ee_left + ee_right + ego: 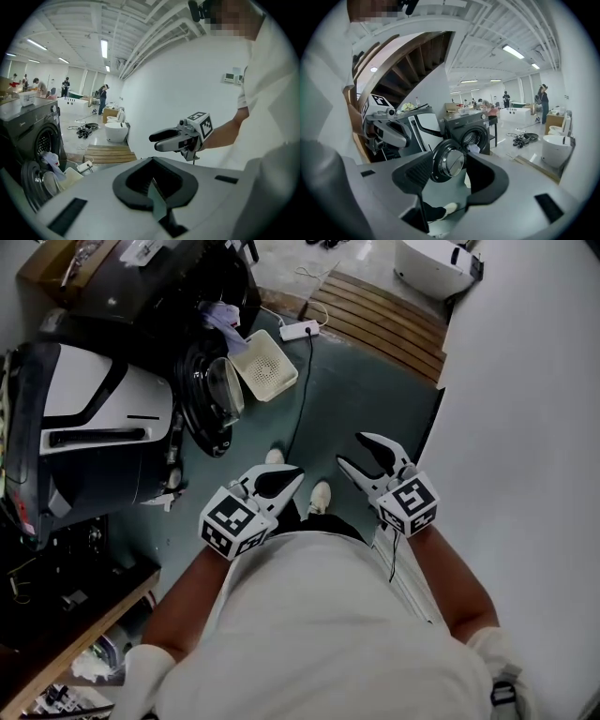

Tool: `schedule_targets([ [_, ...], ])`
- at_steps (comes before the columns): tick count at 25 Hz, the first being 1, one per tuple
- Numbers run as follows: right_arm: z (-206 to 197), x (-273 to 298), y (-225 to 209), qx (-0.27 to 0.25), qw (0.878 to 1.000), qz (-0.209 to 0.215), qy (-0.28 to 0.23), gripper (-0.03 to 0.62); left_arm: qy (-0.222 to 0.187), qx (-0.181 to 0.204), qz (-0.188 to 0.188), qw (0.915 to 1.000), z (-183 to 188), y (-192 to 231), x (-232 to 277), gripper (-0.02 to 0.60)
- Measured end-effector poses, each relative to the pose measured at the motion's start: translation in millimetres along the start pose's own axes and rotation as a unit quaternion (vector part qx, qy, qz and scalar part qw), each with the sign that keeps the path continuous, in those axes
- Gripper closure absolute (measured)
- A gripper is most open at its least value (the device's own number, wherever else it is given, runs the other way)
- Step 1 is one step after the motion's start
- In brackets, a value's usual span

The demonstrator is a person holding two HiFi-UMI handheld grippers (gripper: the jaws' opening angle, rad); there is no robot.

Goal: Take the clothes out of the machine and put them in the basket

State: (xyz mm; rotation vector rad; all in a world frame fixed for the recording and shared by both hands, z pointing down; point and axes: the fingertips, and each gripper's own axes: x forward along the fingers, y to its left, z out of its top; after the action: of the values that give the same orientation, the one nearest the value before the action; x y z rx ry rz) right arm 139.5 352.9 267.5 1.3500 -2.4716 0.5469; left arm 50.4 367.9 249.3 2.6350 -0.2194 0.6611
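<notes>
Grey washing machine (461,124) is seen open, pale clothes (474,149) inside, white plastic basket (265,365) beside it. Jaws of the left gripper (292,476) are shut, empty; those of the right gripper (352,450) are held apart.

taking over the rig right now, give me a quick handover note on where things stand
Left gripper: shut, empty, held in front of the body.
Right gripper: open, empty, beside the left one.
Washing machine: ahead and to the left, door swung open, clothes hanging out of the drum mouth.
Basket: on the floor next to the open door, looks empty.
Done: the door is open, nothing else.
Left: reach into the drum, pull the clothes out and drop them in the basket.
</notes>
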Motion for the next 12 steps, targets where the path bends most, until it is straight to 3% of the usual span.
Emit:
schedule_targets([
  [12,46,101,-88,-0.023,0.999,0.028,0.038,0.372,-0.035,-0.053,0.031,0.9975,49,135,41,0.583],
])
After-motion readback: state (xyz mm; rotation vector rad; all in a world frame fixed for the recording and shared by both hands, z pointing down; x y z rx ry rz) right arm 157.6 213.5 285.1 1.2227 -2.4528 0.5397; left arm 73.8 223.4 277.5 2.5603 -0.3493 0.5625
